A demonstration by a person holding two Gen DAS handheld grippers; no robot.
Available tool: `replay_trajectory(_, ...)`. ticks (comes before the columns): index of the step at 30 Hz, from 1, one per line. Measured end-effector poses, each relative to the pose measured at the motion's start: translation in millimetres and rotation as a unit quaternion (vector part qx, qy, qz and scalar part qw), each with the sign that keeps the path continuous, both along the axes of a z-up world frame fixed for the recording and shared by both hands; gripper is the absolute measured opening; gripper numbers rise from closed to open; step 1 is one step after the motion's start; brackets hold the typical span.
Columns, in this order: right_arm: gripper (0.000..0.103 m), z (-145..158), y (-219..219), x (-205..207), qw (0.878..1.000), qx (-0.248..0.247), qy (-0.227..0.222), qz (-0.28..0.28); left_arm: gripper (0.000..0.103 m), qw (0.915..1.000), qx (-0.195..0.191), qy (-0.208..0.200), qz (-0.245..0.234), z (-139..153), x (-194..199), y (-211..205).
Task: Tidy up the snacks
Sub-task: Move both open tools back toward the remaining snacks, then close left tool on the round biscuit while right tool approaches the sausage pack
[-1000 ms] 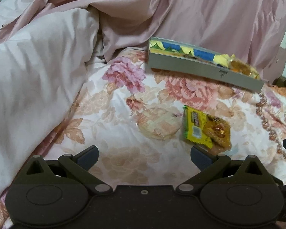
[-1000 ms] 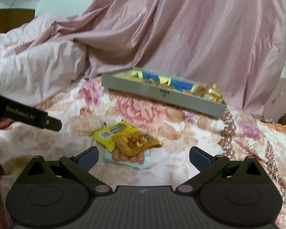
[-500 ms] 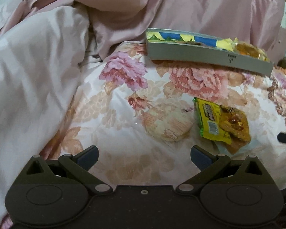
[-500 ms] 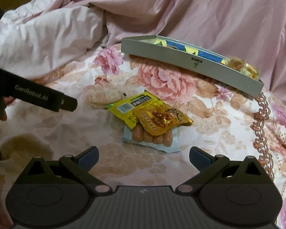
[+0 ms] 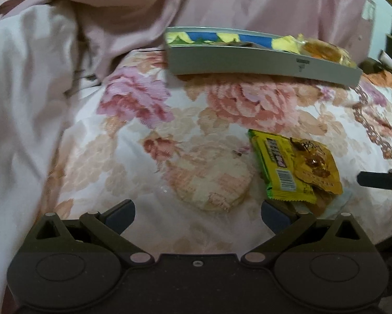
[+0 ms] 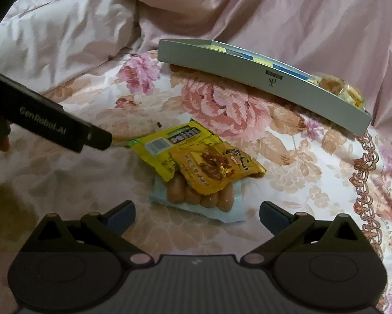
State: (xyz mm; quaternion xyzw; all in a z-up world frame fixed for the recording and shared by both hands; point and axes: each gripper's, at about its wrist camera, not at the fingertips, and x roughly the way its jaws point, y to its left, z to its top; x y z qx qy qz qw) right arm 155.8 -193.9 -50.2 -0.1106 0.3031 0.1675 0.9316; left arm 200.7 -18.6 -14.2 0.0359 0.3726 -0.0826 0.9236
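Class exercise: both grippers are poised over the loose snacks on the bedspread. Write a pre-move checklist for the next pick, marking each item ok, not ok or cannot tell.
1. Left gripper open and empty: ok.
2. Right gripper open and empty: ok.
3. Round rice cracker lies alone in front of the left gripper, nothing on top of it: ok.
4. Sausage pack free to lift: not ok; the orange packet and yellow packet overlap it.
5. Room left in the grey tray: cannot tell; its wall hides most of the inside.
6. The two grippers apart from each other: ok.
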Motion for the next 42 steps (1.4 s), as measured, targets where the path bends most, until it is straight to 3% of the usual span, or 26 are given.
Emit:
replay_trajectory(6, 0.103, -7.4, -4.3, 18.5, 0.999, 0.038, 0.031, -0.012, 0.102, 0.999, 0.03, -0.02, -0.026, -3.0, 12.3, -2.4)
replay_trajectory(13, 0.103, -12.1, -4.6, 32.0, 0.998, 0.055, 0.037, -0.019, 0.102, 0.9977, 0.004, -0.038, -0.057, -5.3, 30.6, 3.5)
replay_trajectory(21, 0.103, -15.3, -1.9, 39.2, 0.997, 0.066, 0.032, -0.025, 0.102, 0.9947, 0.014, -0.044, -0.092, -19.4, 38.0, -1.3)
replay_trajectory(37, 0.103, -17.9, 1.0, 40.0, 0.997, 0.07, 0.021, -0.036, 0.101, 0.9952, -0.016, -0.04, -0.088, -24.6, 41.0, 3.9)
replay_trajectory(42, 0.103, -18.0, 1.5, 39.5, 0.996, 0.072, 0.021, -0.04, 0.095, 0.9947, -0.023, -0.041, -0.091, -24.3, 39.4, 4.3)
